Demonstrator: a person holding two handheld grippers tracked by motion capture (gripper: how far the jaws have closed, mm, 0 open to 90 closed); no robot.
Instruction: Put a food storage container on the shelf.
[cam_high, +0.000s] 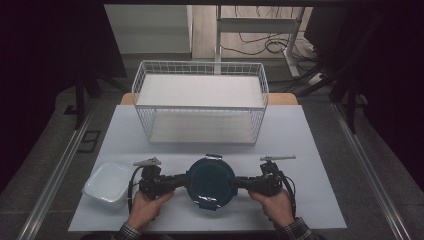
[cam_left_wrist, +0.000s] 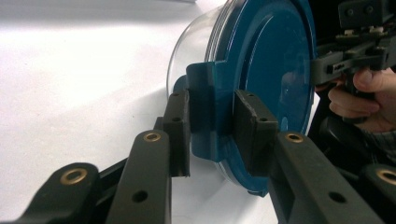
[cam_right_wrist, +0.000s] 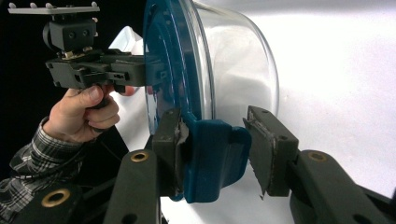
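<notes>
The left gripper (cam_left_wrist: 212, 133) has its jaws around one blue latch tab (cam_left_wrist: 203, 100) of the round container (cam_high: 211, 182); the pads look pressed on it. The right gripper (cam_right_wrist: 217, 154) brackets the opposite tab (cam_right_wrist: 212, 158) — one pad touches, the other stands just clear. The single container, under its blue lid (cam_left_wrist: 266, 65), sits near the worktop's (cam_high: 310, 140) front edge, midway. One square white tub (cam_high: 107, 183) lies at the front-left corner — one wire basket (cam_high: 200, 102) at the back.
</notes>
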